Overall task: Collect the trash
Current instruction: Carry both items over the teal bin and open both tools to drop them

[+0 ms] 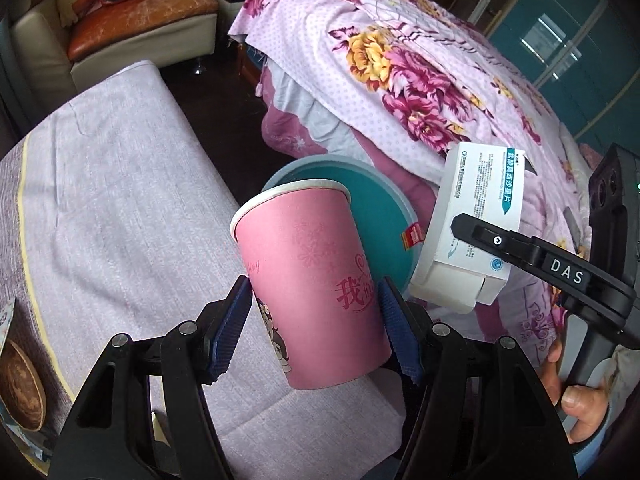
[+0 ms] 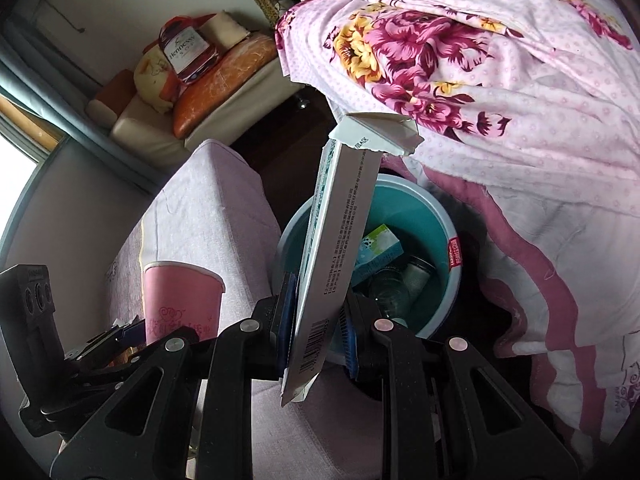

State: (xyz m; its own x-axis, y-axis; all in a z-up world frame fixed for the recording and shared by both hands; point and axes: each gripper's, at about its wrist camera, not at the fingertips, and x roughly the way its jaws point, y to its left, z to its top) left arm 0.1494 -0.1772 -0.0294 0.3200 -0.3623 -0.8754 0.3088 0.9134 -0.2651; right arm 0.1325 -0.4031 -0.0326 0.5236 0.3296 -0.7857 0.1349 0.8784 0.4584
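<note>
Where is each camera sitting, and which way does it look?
Left wrist: on the left tool, looking along its fingers at the pink cup it grips; the right tool and the person's hand show.
Right wrist: on the right tool, looking down past its white box into the teal bin; the left tool shows.
Shared: cup, box, bin, floral quilt.
</note>
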